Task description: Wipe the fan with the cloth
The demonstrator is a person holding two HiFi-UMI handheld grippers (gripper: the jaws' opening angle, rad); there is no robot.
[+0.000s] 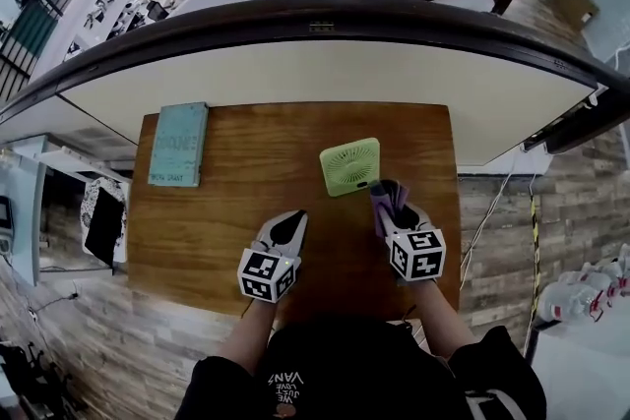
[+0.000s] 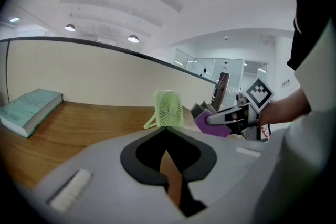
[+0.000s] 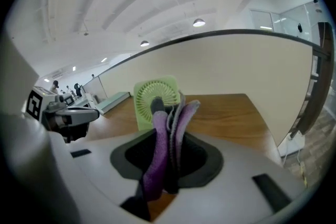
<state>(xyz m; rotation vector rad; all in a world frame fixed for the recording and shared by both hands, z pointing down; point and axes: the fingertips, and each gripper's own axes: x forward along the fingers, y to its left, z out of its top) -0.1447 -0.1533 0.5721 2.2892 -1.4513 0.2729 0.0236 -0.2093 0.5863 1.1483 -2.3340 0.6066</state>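
Note:
A small light-green square fan [image 1: 349,166] stands upright on the wooden table [image 1: 236,211], its grille facing me [image 3: 156,97]. My right gripper [image 1: 392,204] is shut on a folded purple cloth [image 3: 167,139], which sticks up between its jaws just in front of the fan, not touching it. In the left gripper view the fan [image 2: 168,109] stands ahead and the cloth [image 2: 212,124] shows to its right. My left gripper [image 1: 291,223] hangs over the table's front middle, shut with nothing in it, well left of the fan.
A teal book [image 1: 179,143] lies at the table's back left corner. A curved dark rail and pale wall panel [image 1: 325,64] run behind the table. Wood-plank floor and cables [image 1: 512,211] lie to the right.

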